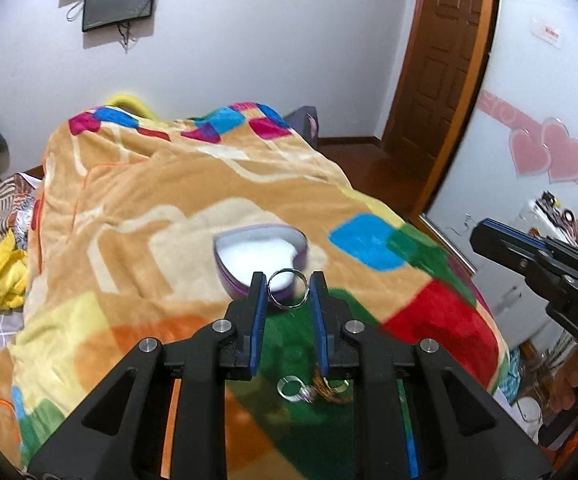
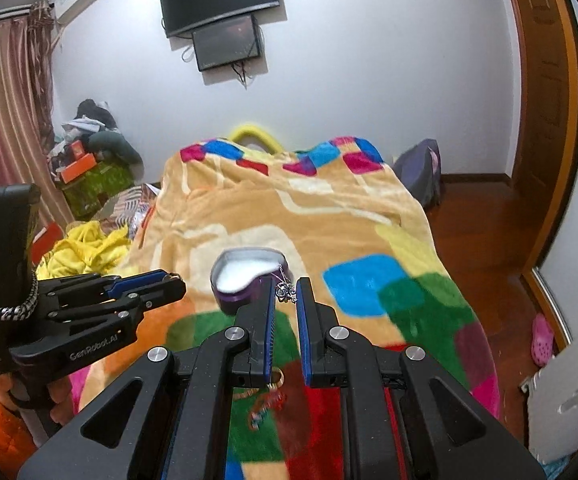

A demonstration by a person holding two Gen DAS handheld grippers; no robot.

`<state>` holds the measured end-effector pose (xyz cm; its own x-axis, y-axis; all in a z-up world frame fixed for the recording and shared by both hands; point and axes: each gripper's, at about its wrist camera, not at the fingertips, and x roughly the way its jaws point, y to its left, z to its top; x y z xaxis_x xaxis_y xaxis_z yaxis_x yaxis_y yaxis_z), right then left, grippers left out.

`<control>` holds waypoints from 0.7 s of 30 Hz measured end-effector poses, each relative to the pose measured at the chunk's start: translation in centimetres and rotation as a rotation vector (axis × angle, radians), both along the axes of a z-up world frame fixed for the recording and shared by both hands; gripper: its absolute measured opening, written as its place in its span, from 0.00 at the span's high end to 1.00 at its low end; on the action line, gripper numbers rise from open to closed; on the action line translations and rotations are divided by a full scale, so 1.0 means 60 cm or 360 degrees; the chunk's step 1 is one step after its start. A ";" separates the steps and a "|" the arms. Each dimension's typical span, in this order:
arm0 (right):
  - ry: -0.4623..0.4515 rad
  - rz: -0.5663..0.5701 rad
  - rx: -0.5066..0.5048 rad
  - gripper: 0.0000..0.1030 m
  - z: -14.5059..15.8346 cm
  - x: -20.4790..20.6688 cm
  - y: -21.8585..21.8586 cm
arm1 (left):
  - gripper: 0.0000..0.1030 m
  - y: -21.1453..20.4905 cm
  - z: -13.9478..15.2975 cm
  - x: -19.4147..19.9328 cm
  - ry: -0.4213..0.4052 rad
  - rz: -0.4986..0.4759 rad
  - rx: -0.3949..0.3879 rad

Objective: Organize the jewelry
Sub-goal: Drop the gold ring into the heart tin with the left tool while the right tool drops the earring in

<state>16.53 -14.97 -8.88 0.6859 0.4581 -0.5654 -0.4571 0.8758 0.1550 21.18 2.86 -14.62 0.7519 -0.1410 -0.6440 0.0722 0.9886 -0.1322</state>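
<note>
Left wrist view: blanket is carrying a heart box near its middle, apparently empty. Left gripper is pinching a bangle before the box. Right gripper is gripping a pendant, jaws narrowly parted. Rings are lying nearer the near edge, unsorted. Judgement: task barely begun.

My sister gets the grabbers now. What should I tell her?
Left gripper: shut on a silver ring, held just in front of the heart-shaped box.
Right gripper: pinches a small silver pendant on a thin chain, beside the same box.
The box sits open on the blanket; nothing shows inside it yet.
Left to do: drop both pieces in, then fetch the rings lying on the green patch.
</note>
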 end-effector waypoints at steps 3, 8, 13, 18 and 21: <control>-0.0034 0.0014 0.0006 0.91 0.005 0.013 0.012 | 0.80 0.014 0.006 0.011 -0.0031 0.0024 0.0001; -0.0045 0.0023 -0.0016 0.91 -0.006 0.037 0.034 | 0.80 0.036 0.005 0.031 -0.0044 0.0064 0.0024; -0.0004 0.0054 -0.0041 0.91 -0.028 0.066 0.055 | 0.80 0.049 -0.009 0.057 -0.0030 0.0078 0.0037; 0.0051 0.0125 -0.0046 0.91 -0.042 0.091 0.073 | 0.80 0.054 -0.033 0.084 0.0027 0.0069 0.0060; 0.0067 0.0159 -0.0072 0.91 -0.051 0.104 0.085 | 0.80 0.055 -0.045 0.096 0.0054 0.0050 0.0043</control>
<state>22.77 -9.86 -11.94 0.6132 0.4963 -0.6146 -0.5366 0.8327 0.1371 26.93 6.14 -17.30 0.7334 -0.0997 -0.6724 0.0367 0.9936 -0.1072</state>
